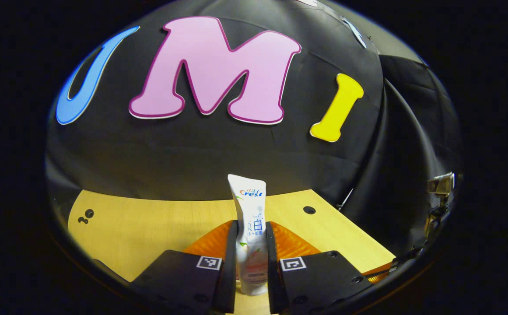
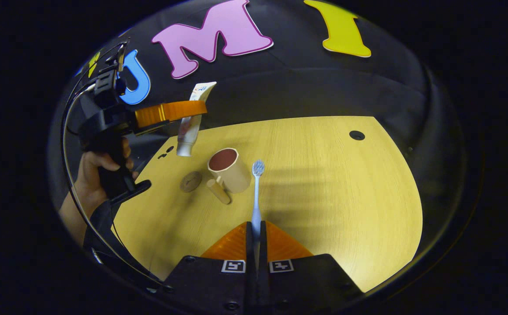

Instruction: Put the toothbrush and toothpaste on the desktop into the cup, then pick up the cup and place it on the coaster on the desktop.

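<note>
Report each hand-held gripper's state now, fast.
Left hand-held gripper: shut on the toothpaste tube, held upright above the desk.
Right hand-held gripper: shut on the toothbrush, bristle end pointing toward the cup.

Light wood-grain worktop [image 2: 324,183] w/ small round dark hole [image 2: 356,135] near far right corner. Black cloth wall [image 1: 218,148] behind it, creased, hanging in folds at right [image 1: 407,144]. Light even; faint soft shadows across worktop.
</note>
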Demonstrator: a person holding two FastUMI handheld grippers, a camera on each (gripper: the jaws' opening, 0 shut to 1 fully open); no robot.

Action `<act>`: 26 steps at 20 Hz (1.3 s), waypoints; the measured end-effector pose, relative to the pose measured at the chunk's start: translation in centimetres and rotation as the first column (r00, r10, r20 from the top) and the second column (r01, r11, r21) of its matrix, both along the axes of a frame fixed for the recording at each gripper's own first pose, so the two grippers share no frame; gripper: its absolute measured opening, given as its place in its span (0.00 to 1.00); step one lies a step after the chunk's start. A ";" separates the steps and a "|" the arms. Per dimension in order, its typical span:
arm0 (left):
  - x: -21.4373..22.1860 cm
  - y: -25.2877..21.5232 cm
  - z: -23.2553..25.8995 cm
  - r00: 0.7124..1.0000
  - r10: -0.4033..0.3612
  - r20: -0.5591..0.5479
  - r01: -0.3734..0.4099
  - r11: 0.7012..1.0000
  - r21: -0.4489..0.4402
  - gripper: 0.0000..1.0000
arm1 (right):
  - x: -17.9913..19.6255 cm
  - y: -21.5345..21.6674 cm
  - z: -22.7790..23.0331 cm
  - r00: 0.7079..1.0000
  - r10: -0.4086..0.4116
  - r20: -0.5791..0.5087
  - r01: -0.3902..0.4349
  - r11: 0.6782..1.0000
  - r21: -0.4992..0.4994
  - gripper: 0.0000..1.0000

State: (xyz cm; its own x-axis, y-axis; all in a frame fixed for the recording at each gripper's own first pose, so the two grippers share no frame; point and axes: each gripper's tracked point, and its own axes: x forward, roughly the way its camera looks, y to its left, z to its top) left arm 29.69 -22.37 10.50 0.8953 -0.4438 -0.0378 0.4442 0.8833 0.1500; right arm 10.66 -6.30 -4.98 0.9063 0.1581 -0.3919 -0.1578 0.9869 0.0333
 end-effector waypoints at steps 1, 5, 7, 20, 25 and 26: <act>1.2 -0.3 -0.4 1.000 -0.006 0.002 0.006 1.000 -0.010 0.34 | 0.2 -0.7 -0.1 1.000 -0.010 -0.003 0.010 1.000 -0.013 0.05; 4.8 0.0 -2.8 1.000 -0.006 -0.007 0.006 0.999 -0.033 0.34 | 1.0 -1.8 -0.5 0.999 -0.034 -0.016 0.034 0.999 -0.005 0.05; 5.9 0.1 -3.5 1.000 -0.012 0.004 0.012 0.999 -0.042 0.34 | 1.4 -1.8 -0.8 0.999 -0.034 -0.022 0.034 0.999 -0.010 0.05; 5.8 1.6 -8.1 1.000 0.019 0.021 -0.018 1.000 -0.014 0.71 | 3.0 0.8 -0.8 1.000 0.023 0.004 -0.023 0.999 -0.026 0.05; 1.8 4.3 -5.2 0.992 0.089 0.089 -0.085 0.995 -0.049 0.99 | 4.3 2.1 1.5 0.997 0.041 0.068 -0.041 0.999 -0.003 0.05; 0.8 5.0 -4.4 0.988 0.106 0.109 -0.098 0.993 -0.070 0.98 | 4.8 2.4 2.2 0.995 0.045 0.087 -0.045 0.999 0.000 0.05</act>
State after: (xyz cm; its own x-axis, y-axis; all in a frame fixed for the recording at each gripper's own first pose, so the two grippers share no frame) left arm 30.47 -17.39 6.09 0.9330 -0.3482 0.0910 0.3349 0.9325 0.1350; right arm 15.47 -3.88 -2.78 0.9288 0.2001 -0.3118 -0.2042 0.9787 0.0197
